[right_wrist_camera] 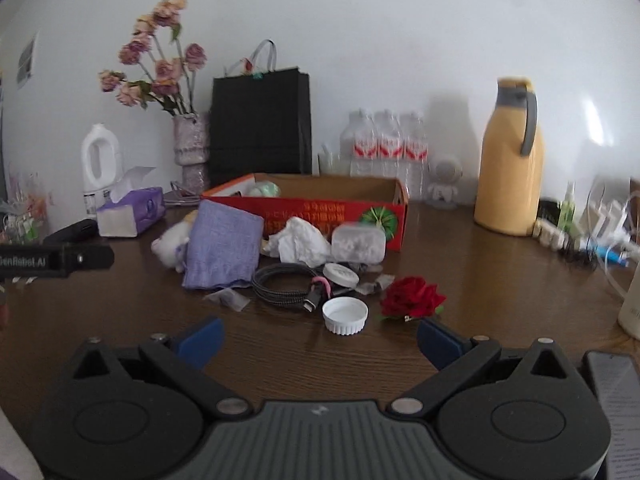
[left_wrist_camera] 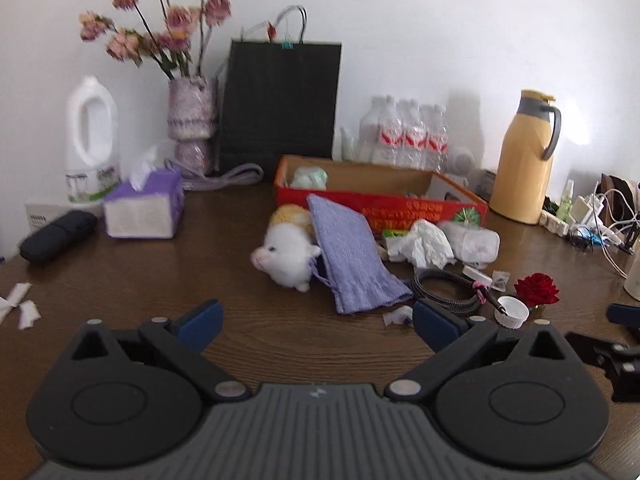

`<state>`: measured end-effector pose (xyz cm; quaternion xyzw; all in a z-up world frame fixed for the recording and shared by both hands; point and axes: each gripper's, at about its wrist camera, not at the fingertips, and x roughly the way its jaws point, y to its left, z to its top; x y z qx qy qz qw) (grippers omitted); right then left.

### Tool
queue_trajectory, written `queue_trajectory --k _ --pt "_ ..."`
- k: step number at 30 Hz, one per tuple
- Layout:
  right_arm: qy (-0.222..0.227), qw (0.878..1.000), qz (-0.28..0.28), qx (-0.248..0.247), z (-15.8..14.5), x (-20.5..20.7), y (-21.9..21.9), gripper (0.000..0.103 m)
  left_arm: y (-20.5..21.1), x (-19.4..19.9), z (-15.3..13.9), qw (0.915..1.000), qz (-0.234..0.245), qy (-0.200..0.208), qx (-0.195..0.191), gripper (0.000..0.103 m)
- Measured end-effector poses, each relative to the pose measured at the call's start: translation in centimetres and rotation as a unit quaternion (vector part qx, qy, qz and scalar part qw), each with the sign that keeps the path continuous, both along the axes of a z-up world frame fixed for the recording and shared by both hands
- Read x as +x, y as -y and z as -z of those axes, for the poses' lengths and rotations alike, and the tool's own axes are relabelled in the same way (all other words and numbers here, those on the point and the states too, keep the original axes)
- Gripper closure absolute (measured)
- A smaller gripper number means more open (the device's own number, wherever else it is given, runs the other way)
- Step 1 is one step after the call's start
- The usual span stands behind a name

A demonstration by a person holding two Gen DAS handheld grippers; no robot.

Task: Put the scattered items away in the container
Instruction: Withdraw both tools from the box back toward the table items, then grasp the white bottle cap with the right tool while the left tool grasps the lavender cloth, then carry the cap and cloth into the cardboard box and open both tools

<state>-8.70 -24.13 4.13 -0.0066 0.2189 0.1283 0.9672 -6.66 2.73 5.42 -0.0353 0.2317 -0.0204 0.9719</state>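
Left view: left gripper spread wide and empty, low over table, one lilac cloth just ahead leaning on red box, one white plush beside; right view: right gripper wide, empty, one white cap and one red rose just ahead.

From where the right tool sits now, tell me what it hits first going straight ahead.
Most likely the white bottle cap, which lies just ahead between the open right tool's fingers. The coiled cable and red rose sit close on either side. Depth is uncertain in this fisheye view.
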Motion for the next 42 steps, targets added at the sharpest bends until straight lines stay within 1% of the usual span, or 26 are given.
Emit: queue_trajectory --k 1,2,3,4,6,8,9,11,13,14,16,17,18,19,20,21,22,23,26,30,32,35,39,42 --pt "-0.006 1.000 0.003 0.008 0.1 1.0 0.2 0.010 0.4 0.4 0.3 0.9999 0.008 -0.002 -0.006 0.006" --pt "-0.011 1.000 0.008 0.011 0.2 2.0 0.3 0.014 0.9 1.0 0.4 0.9997 0.024 -0.001 -0.010 0.010" --pt "-0.019 1.000 0.011 0.009 0.5 3.0 0.4 0.020 1.5 1.6 0.5 0.9990 0.045 0.001 -0.006 0.012" --pt "-0.031 0.999 0.011 0.003 0.8 4.1 0.4 0.028 2.3 2.2 0.5 0.9979 0.064 0.002 0.005 0.013" --pt "-0.050 0.999 0.003 -0.011 1.5 6.2 0.2 0.039 3.6 3.6 0.6 0.9963 0.081 0.003 0.028 0.016" --pt "-0.063 0.998 0.003 -0.032 2.1 7.8 -0.3 0.040 4.2 5.4 0.9 0.9961 0.080 -0.009 0.038 0.018" --pt "-0.065 0.997 0.000 -0.044 2.4 8.4 -0.6 0.041 4.3 6.4 1.0 0.9965 0.072 -0.017 0.038 0.020" --pt "-0.066 0.996 -0.005 -0.056 2.6 9.3 -1.1 0.042 4.3 8.4 1.2 0.9978 0.048 -0.022 0.040 0.021" --pt "-0.075 0.996 -0.009 -0.051 2.9 10.2 -1.1 0.042 4.3 10.4 1.1 0.9982 0.027 -0.015 0.051 0.025" --pt "-0.083 0.996 -0.009 -0.044 3.2 10.6 -1.0 0.043 4.5 11.6 1.1 0.9976 0.019 -0.019 0.064 0.029" --pt "-0.099 0.994 -0.009 -0.033 3.7 11.4 -0.9 0.051 4.4 13.7 1.1 0.9971 0.004 -0.024 0.072 0.034" --pt "-0.096 0.995 -0.009 -0.034 3.6 11.5 -0.9 0.055 4.2 14.6 1.1 0.9970 -0.002 -0.029 0.071 0.040" --pt "-0.097 0.995 -0.013 -0.037 3.6 11.5 -0.9 0.064 4.0 15.3 1.1 0.9971 -0.010 -0.035 0.066 0.047" --pt "-0.097 0.994 -0.013 -0.038 3.6 11.6 -0.9 0.064 3.7 15.8 1.2 0.9974 -0.020 -0.037 0.057 0.052" --pt "-0.099 0.994 -0.012 -0.040 3.6 11.5 -0.9 0.064 3.4 16.1 1.3 0.9974 -0.030 -0.041 0.050 0.063" --pt "-0.099 0.994 -0.011 -0.039 3.6 11.5 -0.9 0.064 3.2 16.4 1.5 0.9971 -0.037 -0.045 0.049 0.079" --pt "-0.100 0.994 -0.011 -0.040 3.6 11.4 -0.8 0.064 3.1 16.6 1.7 0.9967 -0.042 -0.048 0.051 0.086" --pt "-0.100 0.994 -0.010 -0.039 3.5 11.3 -0.8 0.064 2.9 16.5 1.8 0.9965 -0.046 -0.047 0.051 0.094" --pt "-0.096 0.995 -0.012 -0.033 3.3 10.8 -0.5 0.064 2.9 15.3 1.0 0.9976 -0.048 -0.021 0.045 0.098" --pt "-0.082 0.996 -0.004 -0.029 2.7 9.8 0.1 0.064 3.1 12.5 -1.4 0.9981 -0.043 0.022 0.038 0.100" --pt "-0.070 0.997 0.002 -0.031 2.0 8.8 0.3 0.064 3.1 10.6 -3.0 0.9980 -0.035 0.043 0.030 0.100" --pt "-0.043 0.999 0.006 -0.025 0.8 6.9 0.8 0.064 3.0 7.1 -5.2 0.9959 -0.023 0.083 0.030 0.100" --pt "-0.011 1.000 0.010 -0.017 -0.4 4.1 0.9 0.064 2.9 2.3 -6.9 0.9939 -0.006 0.108 0.022 0.100" --pt "0.011 1.000 0.006 -0.009 -1.1 2.2 0.7 0.064 3.0 -0.9 -7.3 0.9934 0.007 0.113 0.017 0.100"
